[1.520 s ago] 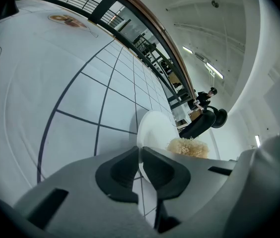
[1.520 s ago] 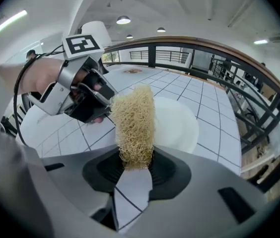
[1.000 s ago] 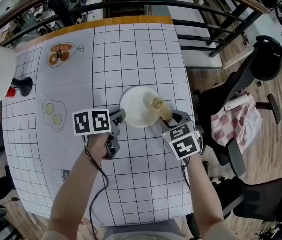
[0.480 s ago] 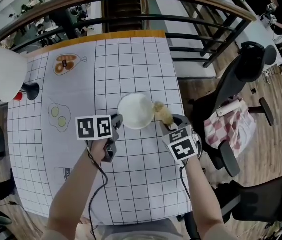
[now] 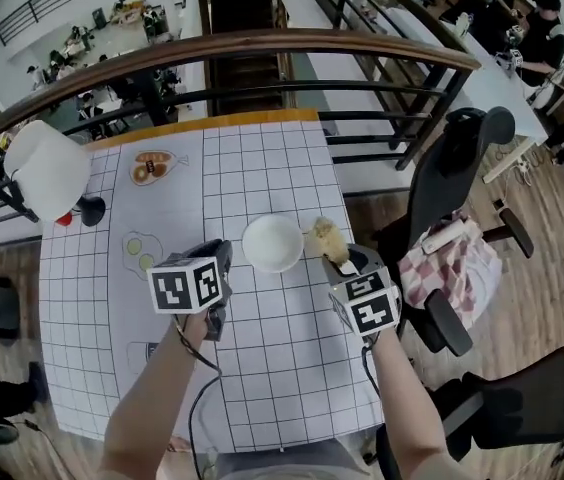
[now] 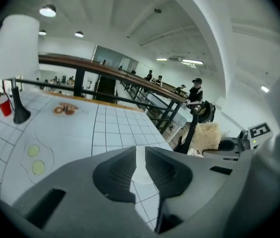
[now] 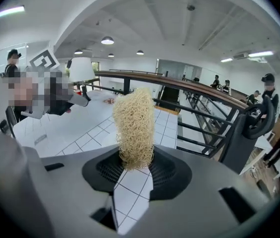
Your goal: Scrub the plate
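On the gridded table (image 5: 282, 353), a little past its middle, the white plate (image 5: 273, 242) lies flat with its hollow face up. It is round, so it has no long axis.

Just beside its right rim is the straw-coloured scrubber (image 5: 326, 238), a longish fibrous wad. The right gripper (image 5: 342, 259) clamps its near end between both pads. In the right gripper view the scrubber stands straight out along the jaws, its long axis in line with them and its free end pointing away from the hand. In the head view that free end points up and left, toward the far edge of the table. I cannot tell whether it touches the plate.

The left gripper (image 5: 223, 252) is at the plate's left, near its rim. Its jaws have just been opening and stand a narrow way apart, with nothing between the pads. Only table and something white show through the gap.

In the right gripper view the scrubber blocks the sight straight ahead. In the left gripper view the jaws cover most of what lies in front.

Far left on the table stands a white lamp (image 5: 47, 166) on a black foot, with a small red thing (image 5: 65, 218) beside the foot. A fried-egg print (image 5: 142, 253) lies left of the left gripper. A curved railing (image 5: 262, 43) runs behind the table. To the right a black chair (image 5: 454, 173) carries a checked cloth (image 5: 444, 258).
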The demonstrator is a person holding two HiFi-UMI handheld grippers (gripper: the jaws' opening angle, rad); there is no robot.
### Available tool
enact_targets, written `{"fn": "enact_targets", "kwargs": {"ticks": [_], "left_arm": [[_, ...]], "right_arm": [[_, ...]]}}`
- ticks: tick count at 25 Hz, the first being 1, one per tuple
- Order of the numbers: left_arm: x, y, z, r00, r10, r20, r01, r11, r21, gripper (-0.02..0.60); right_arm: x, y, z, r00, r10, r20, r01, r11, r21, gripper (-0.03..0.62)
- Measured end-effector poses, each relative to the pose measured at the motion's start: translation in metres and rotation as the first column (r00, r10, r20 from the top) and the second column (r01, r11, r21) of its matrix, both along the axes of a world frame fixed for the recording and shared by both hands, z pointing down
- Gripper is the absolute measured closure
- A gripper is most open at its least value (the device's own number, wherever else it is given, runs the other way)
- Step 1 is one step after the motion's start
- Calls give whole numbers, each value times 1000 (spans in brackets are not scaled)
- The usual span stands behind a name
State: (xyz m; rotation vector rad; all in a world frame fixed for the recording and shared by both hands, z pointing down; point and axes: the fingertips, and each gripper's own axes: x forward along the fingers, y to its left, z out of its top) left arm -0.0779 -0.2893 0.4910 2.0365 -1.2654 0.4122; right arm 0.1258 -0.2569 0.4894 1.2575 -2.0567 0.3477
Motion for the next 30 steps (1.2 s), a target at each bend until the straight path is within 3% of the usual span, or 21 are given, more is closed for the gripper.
{"fn": "enact_targets", "kwargs": {"ticks": [4,10,13,18,25,28,30], "left_arm": [[-9,17,-62,997,-6,71,-6,984,176,528],[-14,51,-149,998,21,56,-38,944,328,540],[-25,65,-200,997,2,83,-40,888,458,546],[-41,100,-280,992,-29,120,-54,769,637,555],[-42,144,-325,967,-65,247,-146,652,744,557],[-44,166,-336,971,-98,218,-117,599,792,563],[-50,178,-339,975,-141,173,-65,564,824,568]], "right_arm": [[2,16,-49,998,36,51,-41,995,95,467],[-6,55,-122,992,30,125,-57,973,225,467],[-7,70,-162,991,20,131,-62,946,319,467],[-15,99,-230,985,-24,169,-56,890,452,467],[-37,149,-305,974,-162,156,42,813,581,464],[-45,168,-318,965,-193,178,48,796,603,464],[-52,176,-316,957,-212,199,54,801,596,464]]}}
